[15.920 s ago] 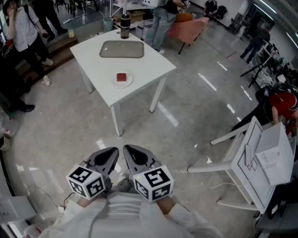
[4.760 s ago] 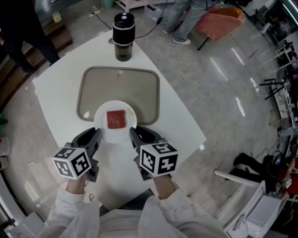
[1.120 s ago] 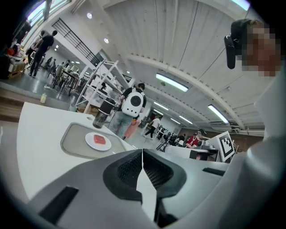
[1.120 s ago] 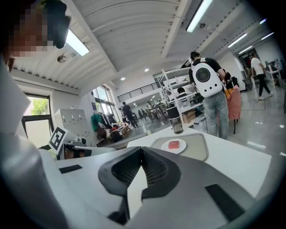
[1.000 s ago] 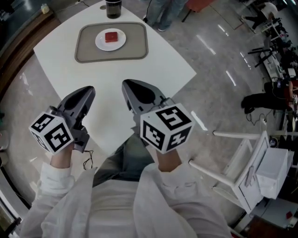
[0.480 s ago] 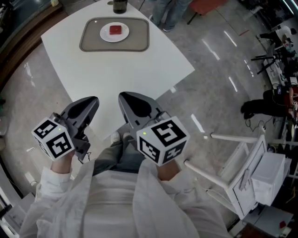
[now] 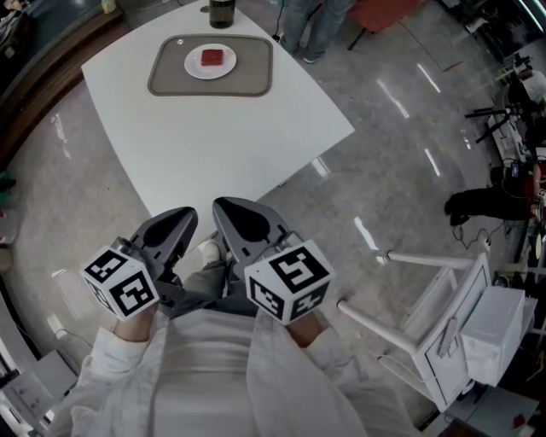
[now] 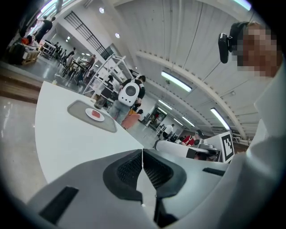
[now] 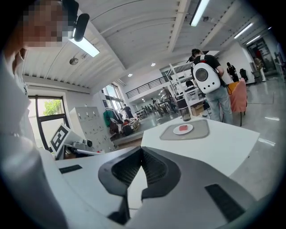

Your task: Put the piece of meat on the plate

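1. Meat: one red, square piece of meat (image 7: 212,59) lies in the middle of one round white plate (image 7: 195,68).
2. The plate stands on one flat grey tray with rounded corners (image 7: 252,75), on the far part of one square white bench (image 7: 213,145).
3. One dark cylindrical vessel (image 7: 222,10) stands just beyond the tray, near the far bench edge.
4. Two grippers show in the head view, side by side and close to the person's body. Both are over the floor off the near bench corner, well apart from the plate.
5. The left gripper (image 7: 181,224) has its two fingers (image 8: 127,172) brought together, with the ribbed pads meeting at the tips and nothing between them.
6. The right gripper (image 7: 229,213) is the same: its two fingers (image 9: 127,172) touch at the tips and hold nothing.
7. Each gripper carries one cube with black square markers, two in all: the left cube (image 7: 121,282) and the right cube (image 7: 287,280).
8. Both gripper views look across the bare bench top toward the tray, plate and meat at its far side.
9. In the right gripper view, one person wearing a white backpack (image 9: 206,74) stands beyond the bench.
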A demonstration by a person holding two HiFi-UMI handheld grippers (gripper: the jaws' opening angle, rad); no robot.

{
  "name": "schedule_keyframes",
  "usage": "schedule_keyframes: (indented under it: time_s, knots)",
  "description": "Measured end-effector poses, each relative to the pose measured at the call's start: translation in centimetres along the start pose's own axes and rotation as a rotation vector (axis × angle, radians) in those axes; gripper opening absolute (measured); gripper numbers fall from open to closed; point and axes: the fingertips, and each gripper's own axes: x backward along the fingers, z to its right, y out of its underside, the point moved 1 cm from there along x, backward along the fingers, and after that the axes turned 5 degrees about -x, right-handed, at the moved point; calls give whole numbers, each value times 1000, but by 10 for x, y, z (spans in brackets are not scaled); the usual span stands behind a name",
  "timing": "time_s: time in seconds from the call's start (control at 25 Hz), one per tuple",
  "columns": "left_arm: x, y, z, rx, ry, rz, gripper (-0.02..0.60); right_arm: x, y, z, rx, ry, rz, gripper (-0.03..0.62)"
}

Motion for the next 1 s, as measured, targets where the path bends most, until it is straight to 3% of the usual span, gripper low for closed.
schedule_keyframes:
  time_s: [0.2, 0.76, 1.0]
  knots:
    - [-10, 8, 12, 9, 27, -12, 14, 6, 5, 2, 0, 26, -9, 15]
    - [-18, -16, -5, -59, -20, -4, 14, -4, -21, 8, 5, 36, 40, 15]
    - [-20, -15, -1, -55, -5, -19, 14, -11, -23, 6, 33, 31, 23, 15]
